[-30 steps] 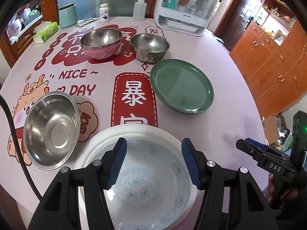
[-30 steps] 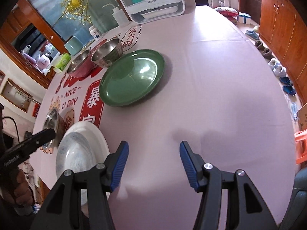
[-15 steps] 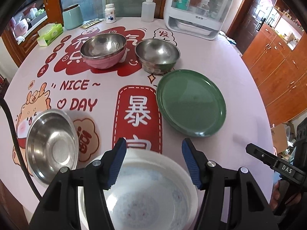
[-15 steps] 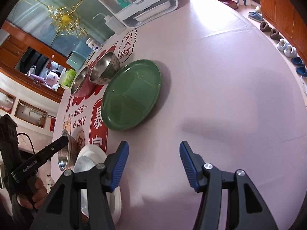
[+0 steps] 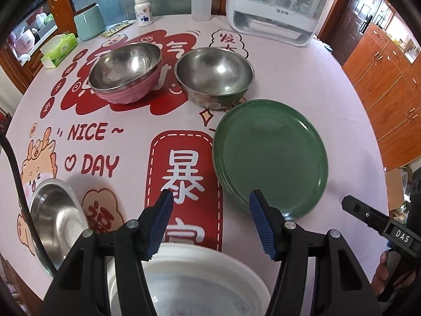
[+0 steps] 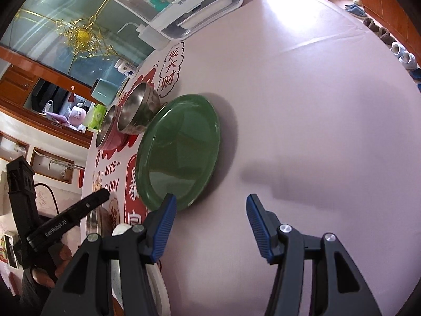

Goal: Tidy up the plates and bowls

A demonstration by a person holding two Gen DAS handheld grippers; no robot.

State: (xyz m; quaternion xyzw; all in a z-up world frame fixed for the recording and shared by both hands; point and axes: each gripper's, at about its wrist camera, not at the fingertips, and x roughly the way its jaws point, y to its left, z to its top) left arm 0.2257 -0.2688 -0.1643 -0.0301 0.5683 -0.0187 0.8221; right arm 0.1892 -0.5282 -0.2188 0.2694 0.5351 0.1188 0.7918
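Note:
A green plate [image 5: 271,155] lies on the pink tablecloth right of centre; it also shows in the right wrist view [image 6: 181,152]. Behind it stand a steel bowl [image 5: 214,75] and a steel bowl nested in a pink bowl [image 5: 126,72]. Another steel bowl [image 5: 56,218] sits near the front left. A white plate [image 5: 189,281] lies at the front edge under my left gripper [image 5: 210,221], which is open and empty above it. My right gripper [image 6: 209,226] is open and empty over bare cloth, just right of the green plate's near rim.
At the back stand a white dish cabinet [image 5: 276,8], a squeeze bottle [image 5: 201,2], a pill bottle [image 5: 143,11], a teal canister [image 5: 88,23] and a tissue box [image 5: 59,50]. Wooden cabinets [image 5: 389,79] stand right of the table.
My left gripper has pulled back and tilted up, so the white plate has slid low in its view. My right gripper has rolled left and moved closer to the green plate.

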